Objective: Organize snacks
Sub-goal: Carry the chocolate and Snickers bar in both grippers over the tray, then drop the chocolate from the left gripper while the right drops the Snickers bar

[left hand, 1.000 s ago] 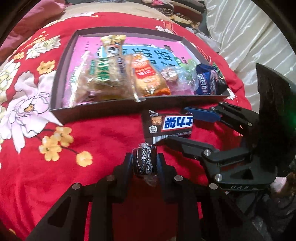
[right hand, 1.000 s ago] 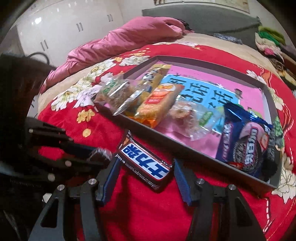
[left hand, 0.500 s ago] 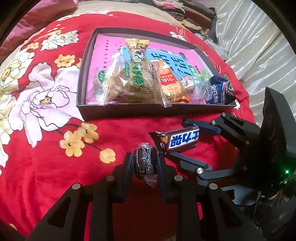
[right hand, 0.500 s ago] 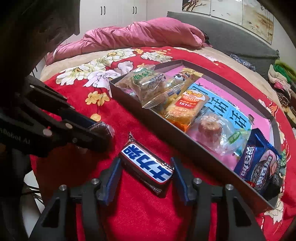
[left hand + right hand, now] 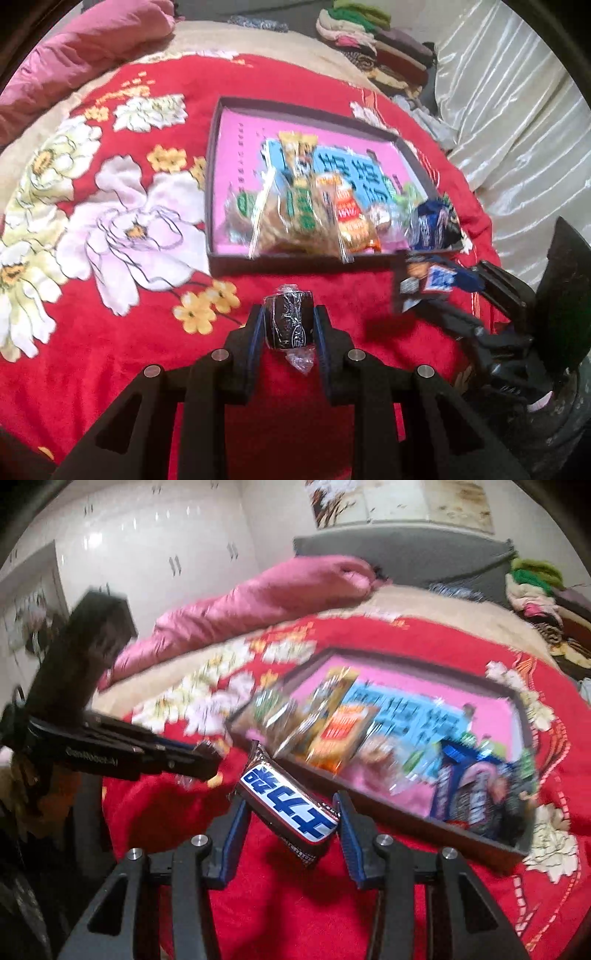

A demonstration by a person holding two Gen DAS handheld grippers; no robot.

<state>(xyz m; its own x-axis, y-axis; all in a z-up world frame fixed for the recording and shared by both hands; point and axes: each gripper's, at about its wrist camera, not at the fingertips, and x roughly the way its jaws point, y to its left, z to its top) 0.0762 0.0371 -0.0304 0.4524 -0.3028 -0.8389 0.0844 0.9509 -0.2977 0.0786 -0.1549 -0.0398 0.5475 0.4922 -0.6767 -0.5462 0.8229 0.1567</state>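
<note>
The left gripper (image 5: 289,325) clamps a small dark wrapped candy (image 5: 290,320) just in front of the tray (image 5: 280,264) on the red bedspread (image 5: 122,332). The right gripper (image 5: 290,812) grips a chocolate bar (image 5: 288,805) (blue-and-white label up) near the tray's front wall, beside a blue cookie pack (image 5: 476,794) inside the tray.

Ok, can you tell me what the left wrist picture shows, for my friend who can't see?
The left tool grips a small dark wrapped candy above a red flowered blanket. Behind it, a shallow box holds several snack packets. At right, the right tool carries a chocolate bar.
</note>
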